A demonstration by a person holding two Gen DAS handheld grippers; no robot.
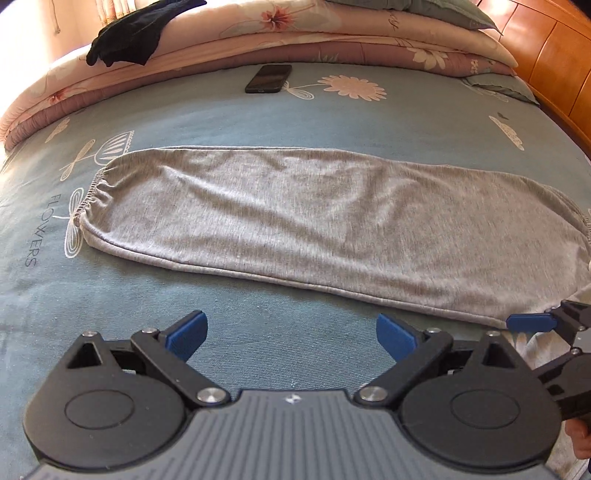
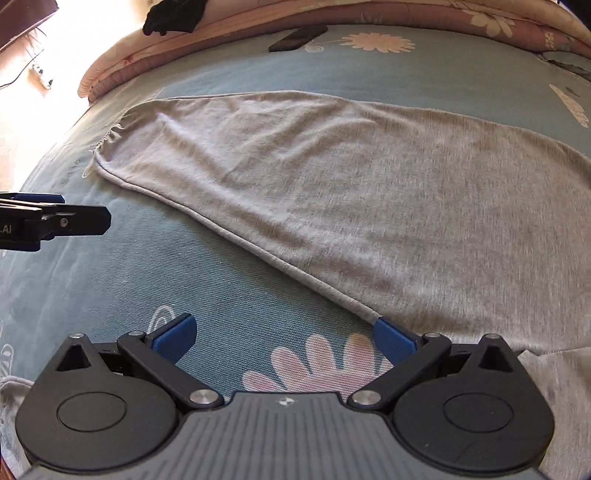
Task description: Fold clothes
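A grey garment [image 1: 332,221] lies flat and long across the blue-green bedsheet [image 1: 258,118], with a gathered elastic end at the left. My left gripper [image 1: 291,334] is open and empty, over bare sheet just short of the garment's near hem. One blue finger [image 1: 532,323] of the right gripper shows at the garment's near right corner. In the right wrist view the same garment [image 2: 351,177] spreads ahead. My right gripper [image 2: 284,334] is open, and its right fingertip sits at the garment's near hem edge. The left gripper's side [image 2: 55,221] shows at the far left.
A black phone [image 1: 269,78] lies on the sheet beyond the garment. Folded floral quilts [image 1: 295,33] are stacked at the back, with a black garment [image 1: 136,33] on top. A wooden headboard [image 1: 554,55] rises at the right. A hand [image 1: 580,435] shows at the lower right.
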